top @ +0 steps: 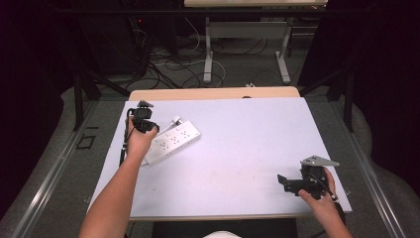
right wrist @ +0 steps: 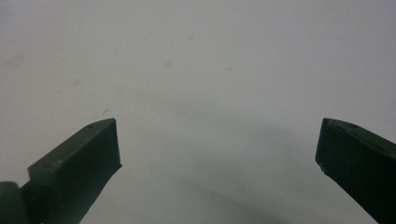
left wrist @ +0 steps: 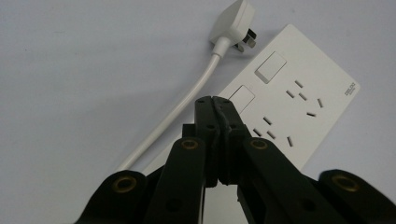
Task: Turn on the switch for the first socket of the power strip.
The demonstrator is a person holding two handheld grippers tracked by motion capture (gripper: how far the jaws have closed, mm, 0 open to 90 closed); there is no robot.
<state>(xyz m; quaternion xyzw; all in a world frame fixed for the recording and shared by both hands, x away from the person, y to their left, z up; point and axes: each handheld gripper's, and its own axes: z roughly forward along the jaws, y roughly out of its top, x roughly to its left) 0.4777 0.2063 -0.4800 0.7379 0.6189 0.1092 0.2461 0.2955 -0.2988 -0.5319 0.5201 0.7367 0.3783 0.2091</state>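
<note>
While you look down from the high view, your left gripper point(top: 141, 119) sits at the far left of the desk point(top: 237, 148), over the white power strip point(top: 173, 141); your right gripper point(top: 297, 182) rests near right. Left gripper view: jaws pressed together, empty, above the strip point(left wrist: 299, 93), its plug point(left wrist: 231, 25) beyond. Right gripper view: jaws spread wide over bare desk point(right wrist: 201, 70).

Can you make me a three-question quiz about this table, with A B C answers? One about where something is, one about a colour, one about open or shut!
1. Where does the power strip lie?
A. by the left gripper
B. by the right gripper
C. on the floor

2. What colour is the plug?
A. black
B. white
C. red

3. The right gripper is:
A. shut
B. holding the plug
C. open

Answers: 1 A, the strip lies beside the left hand. 2 B, plug and cable are white. 3 C, its jaws stand wide apart over bare table.
</note>
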